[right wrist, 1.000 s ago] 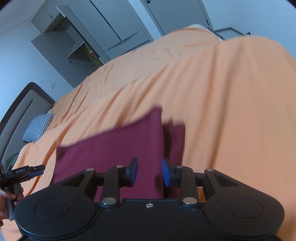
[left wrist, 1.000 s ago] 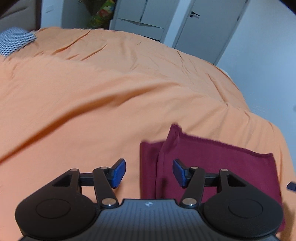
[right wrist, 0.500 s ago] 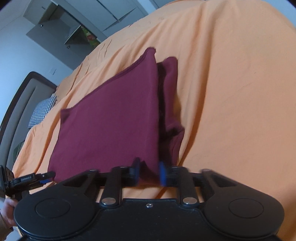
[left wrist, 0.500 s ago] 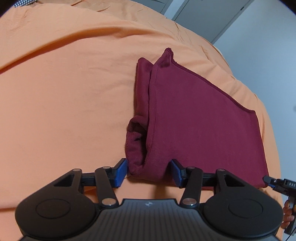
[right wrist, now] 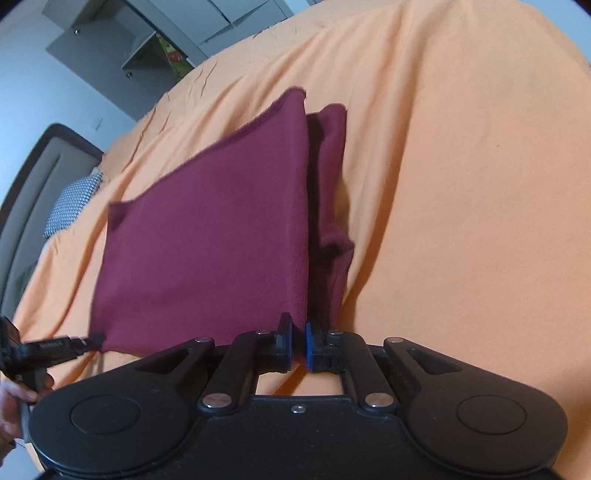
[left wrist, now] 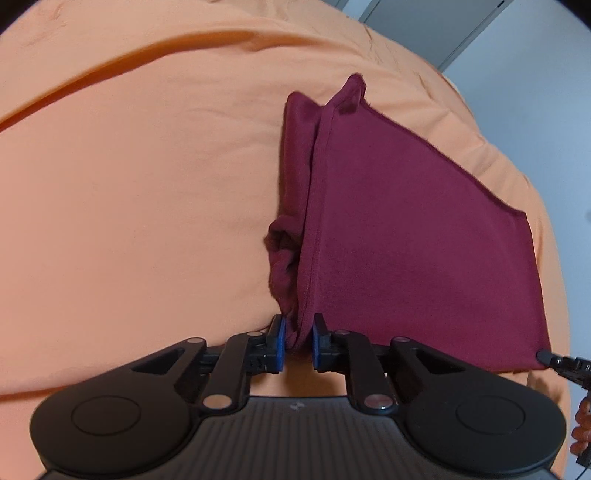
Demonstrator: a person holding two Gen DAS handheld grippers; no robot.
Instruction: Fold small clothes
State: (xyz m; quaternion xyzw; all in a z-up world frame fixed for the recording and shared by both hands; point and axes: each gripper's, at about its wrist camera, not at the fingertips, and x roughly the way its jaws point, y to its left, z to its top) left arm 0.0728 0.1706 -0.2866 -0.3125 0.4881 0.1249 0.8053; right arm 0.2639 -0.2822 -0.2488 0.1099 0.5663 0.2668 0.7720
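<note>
Bed (left wrist: 147,184) covered with an orange sheet filled most of both views; soft creases ran across it toward the top of the frames. In the right wrist view, a dark headboard (right wrist: 33,177) sat at the left edge with a checked pillow (right wrist: 70,203) against it. Beyond, at upper left, grey cupboards (right wrist: 155,40) stood with doors open against a pale wall. Left wrist view showed only grey door panels (left wrist: 436,26) at top right.

Maroon garment (left wrist: 406,229) lay on the sheet, centre to right in the left wrist view, centre-left in the right wrist view (right wrist: 207,240). Flat folded panel, with a bunched roll of the same cloth along one side.

Left gripper (left wrist: 297,345): blue-padded fingers drawn close, pinching the gathered near corner of the garment by the bunched roll. Right gripper (right wrist: 298,345): fingers nearly together, clamped on a thin near edge of the garment beside its roll. Each gripper's tip appeared in the other's view at the garment's opposite near corner, a person's hand (right wrist: 14,398) on the handle at the frame edge.
</note>
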